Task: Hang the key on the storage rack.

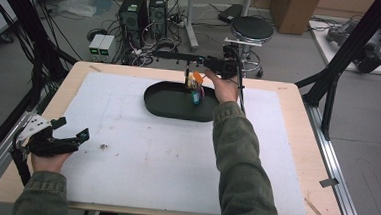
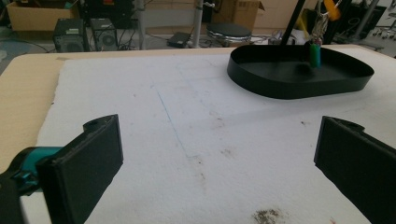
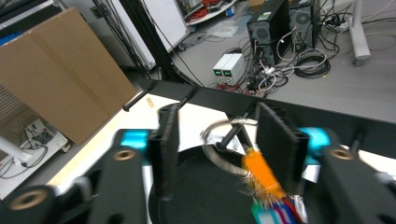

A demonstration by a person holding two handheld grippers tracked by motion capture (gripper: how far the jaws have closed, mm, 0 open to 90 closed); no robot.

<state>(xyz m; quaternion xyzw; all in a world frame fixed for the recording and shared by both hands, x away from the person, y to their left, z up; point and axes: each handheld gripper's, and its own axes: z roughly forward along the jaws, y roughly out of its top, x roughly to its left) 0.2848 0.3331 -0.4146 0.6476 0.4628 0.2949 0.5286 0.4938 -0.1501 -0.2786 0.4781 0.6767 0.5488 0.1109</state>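
A key bunch with an orange tag [image 1: 197, 78] and coloured fobs hangs over the black oval tray [image 1: 154, 103] at the far middle of the table. In the right gripper view its metal ring [image 3: 215, 148] sits on a black peg of a horizontal black bar [image 3: 299, 116]. My right gripper [image 3: 218, 122] has its jaws on either side of the ring, open, with the pads off it. The orange tag [image 3: 262, 175] dangles below the ring. At the table's near left my left gripper [image 1: 72, 129] rests open and empty, and it sees the tray [image 2: 280, 86] and the hanging bunch [image 2: 316, 53] far off.
A white foam sheet [image 1: 165, 156] covers the wooden table. The black bar [image 1: 174, 55] reaches out over the table's far edge. Beyond it are computer towers [image 1: 143, 12], loose cables, a stool [image 1: 252, 28] and cardboard boxes. Black frame posts [image 1: 350, 47] stand at both sides.
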